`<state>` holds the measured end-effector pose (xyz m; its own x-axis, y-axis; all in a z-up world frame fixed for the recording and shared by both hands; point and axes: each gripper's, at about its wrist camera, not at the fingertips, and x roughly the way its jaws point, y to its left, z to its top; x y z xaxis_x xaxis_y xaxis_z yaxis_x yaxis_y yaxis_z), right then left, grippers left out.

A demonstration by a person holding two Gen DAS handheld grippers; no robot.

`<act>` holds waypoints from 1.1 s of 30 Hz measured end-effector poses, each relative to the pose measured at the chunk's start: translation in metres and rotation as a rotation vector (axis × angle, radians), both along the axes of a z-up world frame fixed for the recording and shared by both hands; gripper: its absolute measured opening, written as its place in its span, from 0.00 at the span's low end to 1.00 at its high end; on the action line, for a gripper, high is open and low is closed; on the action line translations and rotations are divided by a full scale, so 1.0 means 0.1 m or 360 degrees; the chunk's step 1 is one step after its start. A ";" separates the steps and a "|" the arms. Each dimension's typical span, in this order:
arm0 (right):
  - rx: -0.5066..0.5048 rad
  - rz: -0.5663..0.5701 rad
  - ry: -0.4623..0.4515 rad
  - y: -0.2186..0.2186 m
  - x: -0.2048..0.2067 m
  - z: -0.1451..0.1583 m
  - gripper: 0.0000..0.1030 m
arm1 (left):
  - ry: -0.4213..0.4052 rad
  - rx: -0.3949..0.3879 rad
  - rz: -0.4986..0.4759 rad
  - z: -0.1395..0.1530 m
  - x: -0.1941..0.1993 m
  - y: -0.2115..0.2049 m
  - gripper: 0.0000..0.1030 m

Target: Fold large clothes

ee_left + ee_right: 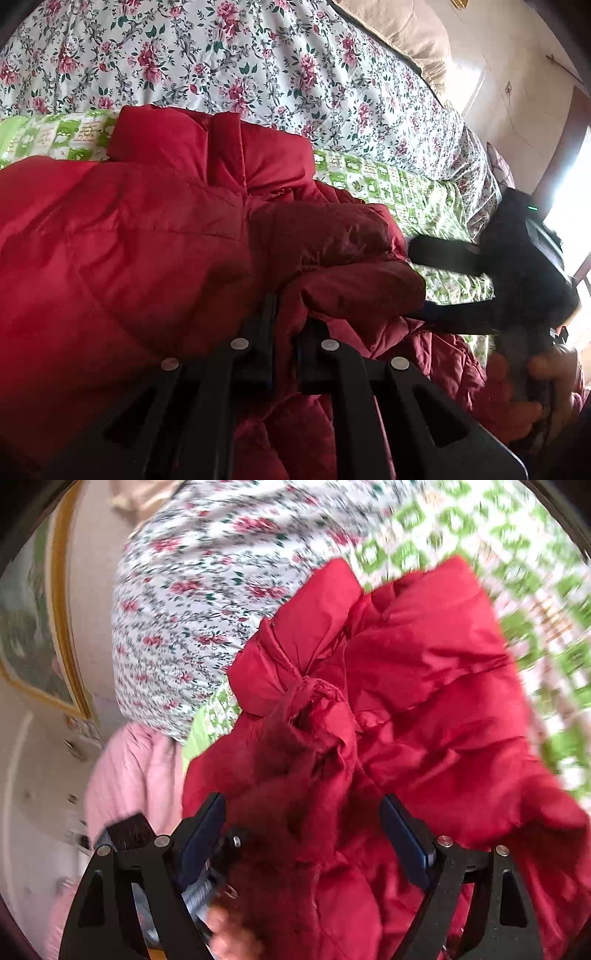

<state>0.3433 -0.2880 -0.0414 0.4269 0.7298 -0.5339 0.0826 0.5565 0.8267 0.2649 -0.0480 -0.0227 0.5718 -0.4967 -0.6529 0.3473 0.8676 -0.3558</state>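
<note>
A red puffer jacket lies bunched on the bed. My left gripper is shut on a fold of the red jacket, fingers close together with fabric pinched between them. In the left wrist view my right gripper reaches in from the right, its fingers spread apart beside a jacket bulge. In the right wrist view my right gripper is open, and the red jacket fills the gap between its wide-apart fingers. That view is motion-blurred.
A green and white checked sheet lies under the jacket. A floral quilt covers the bed behind. A pink garment lies at the bed's end. A framed picture hangs on the wall.
</note>
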 end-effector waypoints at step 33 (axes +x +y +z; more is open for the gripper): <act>-0.0295 -0.0056 -0.0438 -0.09 -0.06 0.88 0.06 | 0.0085 0.0003 0.0332 0.29 0.03 1.38 0.26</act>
<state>0.3377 -0.2971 0.0467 0.5971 0.6132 -0.5172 -0.1080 0.7003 0.7056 0.2680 0.0901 0.0065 0.6265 -0.3701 -0.6860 0.1411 0.9194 -0.3672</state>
